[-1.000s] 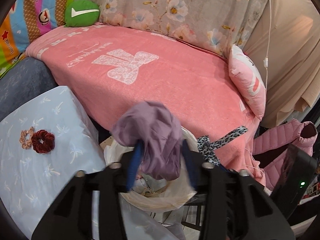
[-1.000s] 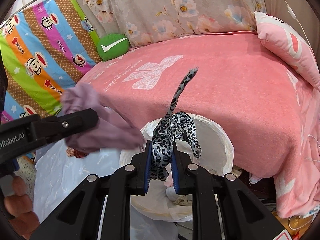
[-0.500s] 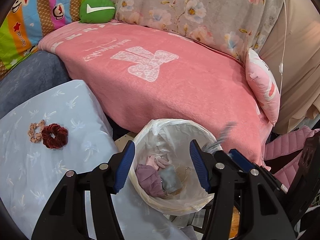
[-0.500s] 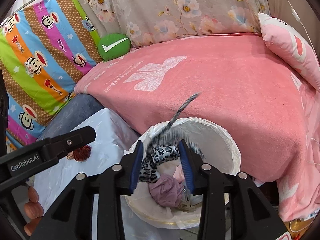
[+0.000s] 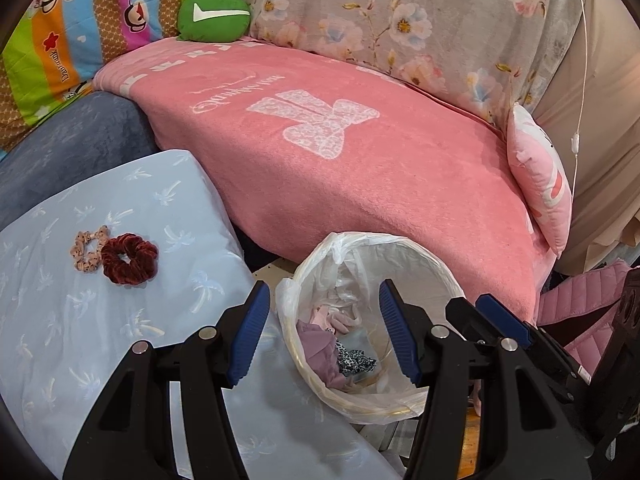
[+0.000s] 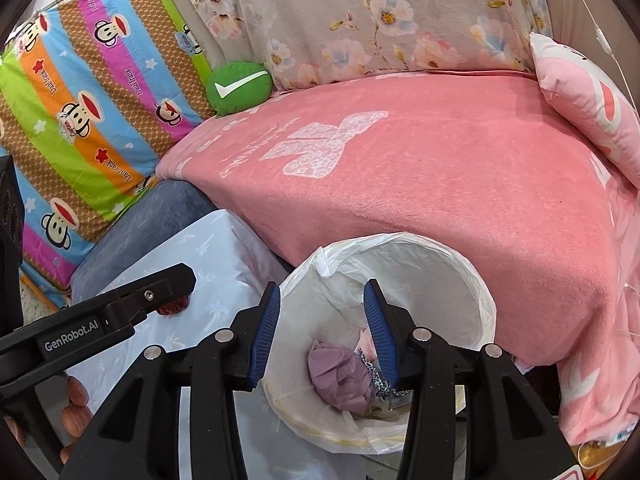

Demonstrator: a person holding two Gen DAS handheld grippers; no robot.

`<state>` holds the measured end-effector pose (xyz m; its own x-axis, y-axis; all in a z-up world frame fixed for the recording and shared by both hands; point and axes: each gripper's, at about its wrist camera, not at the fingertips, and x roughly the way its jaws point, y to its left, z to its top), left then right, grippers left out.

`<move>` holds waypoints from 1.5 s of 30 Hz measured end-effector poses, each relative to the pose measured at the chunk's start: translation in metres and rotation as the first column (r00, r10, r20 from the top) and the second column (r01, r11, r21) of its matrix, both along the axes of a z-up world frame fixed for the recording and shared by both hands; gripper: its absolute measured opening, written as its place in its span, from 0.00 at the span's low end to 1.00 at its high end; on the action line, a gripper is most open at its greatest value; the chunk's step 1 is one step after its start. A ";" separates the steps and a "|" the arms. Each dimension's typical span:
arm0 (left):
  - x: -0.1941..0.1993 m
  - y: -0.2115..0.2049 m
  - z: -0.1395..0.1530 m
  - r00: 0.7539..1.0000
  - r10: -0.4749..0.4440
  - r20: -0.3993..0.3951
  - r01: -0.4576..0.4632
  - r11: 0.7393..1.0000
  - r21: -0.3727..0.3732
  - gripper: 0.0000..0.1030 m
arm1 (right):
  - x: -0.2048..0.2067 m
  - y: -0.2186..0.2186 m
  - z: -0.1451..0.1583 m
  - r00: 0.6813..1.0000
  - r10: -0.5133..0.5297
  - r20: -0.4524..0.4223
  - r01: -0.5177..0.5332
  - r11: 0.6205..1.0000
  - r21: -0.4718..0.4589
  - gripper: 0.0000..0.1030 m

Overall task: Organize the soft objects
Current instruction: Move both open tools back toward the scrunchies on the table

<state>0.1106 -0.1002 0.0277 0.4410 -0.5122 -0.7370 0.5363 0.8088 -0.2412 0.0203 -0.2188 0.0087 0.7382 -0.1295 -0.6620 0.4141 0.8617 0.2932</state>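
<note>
Two grippers, both over the white lined bin [image 5: 436, 276], fingers parted, nothing between them. Left gripper [image 5: 322, 330] hangs spread wide above the bin's left half. Right gripper [image 6: 322, 330] has just been opening; its blue pads frame the bin mouth with empty air between.

Bin contents, as seen in both views:
- mauve cloth [image 6: 340, 376], crumpled in a lump at the bottom, no clear long axis.
- leopard-print scrunchie [image 5: 354, 360], lying against the mauve cloth on its right side. In the right wrist view it is half hidden behind the right finger, so its tail direction can't be told.
- pale pink fabric [image 5: 334, 318] further back, touching the mauve cloth.
- something beige underneath; too buried to identify.

The bin stands on the floor between the pale blue surface [image 5: 80, 320] and the pink blanket [image 5: 360, 184] on the bed, liner bunched in a knot at the rim's upper left.

On the surface, well apart from the bin:
- dark red velvet scrunchie [image 5: 129, 258], lying flat, ring open upward.
- small pink dotted scrunchie [image 5: 86, 250], touching the red one on its left, also flat.
In the right wrist view the left gripper's finger [image 6: 160, 292] covers most of the red one.

Green check-mark cushion [image 5: 214, 16] sits at the far end of the bed against the striped monkey-print fabric [image 6: 80, 120]. Pink pillow [image 5: 540, 184] leans at the bed's right edge. Person's fingertips [image 6: 74, 394] show at lower left of the right wrist view.
</note>
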 end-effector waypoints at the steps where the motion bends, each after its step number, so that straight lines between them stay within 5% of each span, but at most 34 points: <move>1: 0.001 0.001 0.000 1.000 0.003 -0.001 -0.003 1.000 0.000 0.53 | 0.001 0.002 0.000 1.000 0.003 -0.001 -0.003 1.000 -0.001 0.42; 20: 0.024 0.054 -0.013 0.992 0.120 -0.042 -0.121 0.993 -0.012 0.60 | 0.031 0.052 -0.005 0.994 0.105 -0.032 -0.106 0.994 -0.014 0.49; 45: 0.070 0.154 -0.042 0.940 0.331 -0.085 -0.332 0.943 0.012 0.60 | 0.103 0.136 -0.017 0.960 0.266 -0.090 -0.270 0.962 -0.032 0.49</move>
